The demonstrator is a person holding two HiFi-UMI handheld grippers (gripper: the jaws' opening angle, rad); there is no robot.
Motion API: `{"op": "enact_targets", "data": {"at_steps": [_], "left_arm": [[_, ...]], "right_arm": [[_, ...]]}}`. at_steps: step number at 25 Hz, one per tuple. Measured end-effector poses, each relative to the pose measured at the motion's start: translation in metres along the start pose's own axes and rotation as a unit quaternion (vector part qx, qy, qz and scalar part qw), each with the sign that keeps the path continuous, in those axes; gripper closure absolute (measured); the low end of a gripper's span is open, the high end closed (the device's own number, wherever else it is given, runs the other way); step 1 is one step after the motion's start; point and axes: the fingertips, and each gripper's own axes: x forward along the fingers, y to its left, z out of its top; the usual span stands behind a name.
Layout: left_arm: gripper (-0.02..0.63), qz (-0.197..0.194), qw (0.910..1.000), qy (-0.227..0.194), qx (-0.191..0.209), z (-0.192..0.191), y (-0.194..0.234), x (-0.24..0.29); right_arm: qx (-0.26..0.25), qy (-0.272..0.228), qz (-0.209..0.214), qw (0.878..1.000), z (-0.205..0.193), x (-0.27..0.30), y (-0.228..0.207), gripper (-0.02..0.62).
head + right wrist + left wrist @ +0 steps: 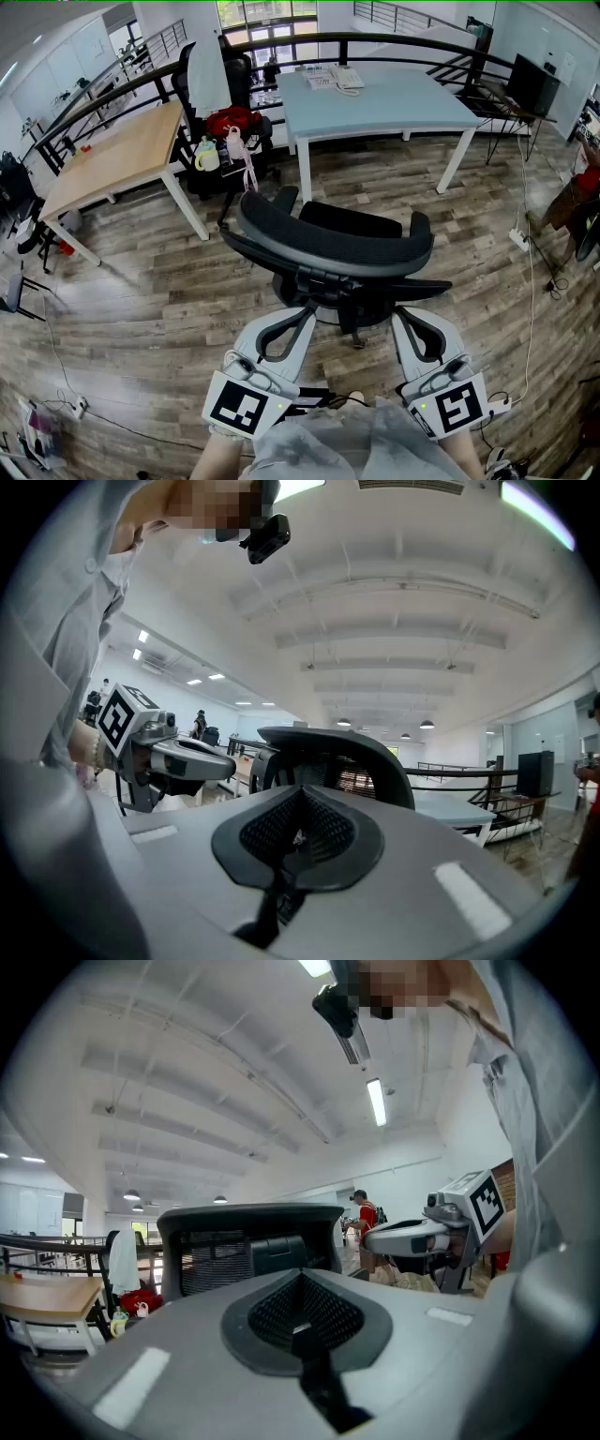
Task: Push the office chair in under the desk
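Note:
A black office chair (337, 248) stands on the wood floor with its back toward me, facing the light blue desk (375, 105) and about a chair's length short of it. My left gripper (302, 315) and right gripper (405, 315) are side by side just behind the chair's back, both shut with nothing between the jaws. In the left gripper view the shut left gripper (300, 1277) points at the chair's headrest (248, 1232). The right gripper view shows the shut right gripper (298, 791) and the headrest (337, 752) close ahead. I cannot tell whether either tip touches the chair.
A wooden table (122, 150) stands at the left, and beside it a second chair carries a red bag (232, 120). A white phone (347, 77) lies on the desk. Cables and a power strip (518, 239) lie on the floor at the right. A railing runs behind the desks.

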Motion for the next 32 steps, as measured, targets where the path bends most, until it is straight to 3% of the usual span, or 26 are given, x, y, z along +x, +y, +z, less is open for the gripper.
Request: {"op": "enact_targets", "data": {"at_steps": [13, 22, 25, 32], "left_arm": [[0.604, -0.011, 0.9999, 0.001, 0.002, -0.002, -0.007, 0.008], [0.603, 0.024, 0.9995, -0.017, 0.005, -0.001, 0.022, -0.004], [0.603, 0.051, 0.9981, -0.003, 0.033, -0.006, 0.045, -0.009], [0.597, 0.042, 0.9863, 0.039, 0.155, -0.029, 0.091, 0.003]], "right_arm": [[0.0, 0.005, -0.01, 1.0, -0.006, -0.005, -0.006, 0.588], [0.001, 0.021, -0.004, 1.0, -0.014, -0.004, -0.005, 0.588], [-0.003, 0.029, -0.006, 1.0, -0.016, -0.005, -0.009, 0.588], [-0.043, 0.077, -0.023, 0.996, -0.028, -0.009, -0.037, 0.58]]}}
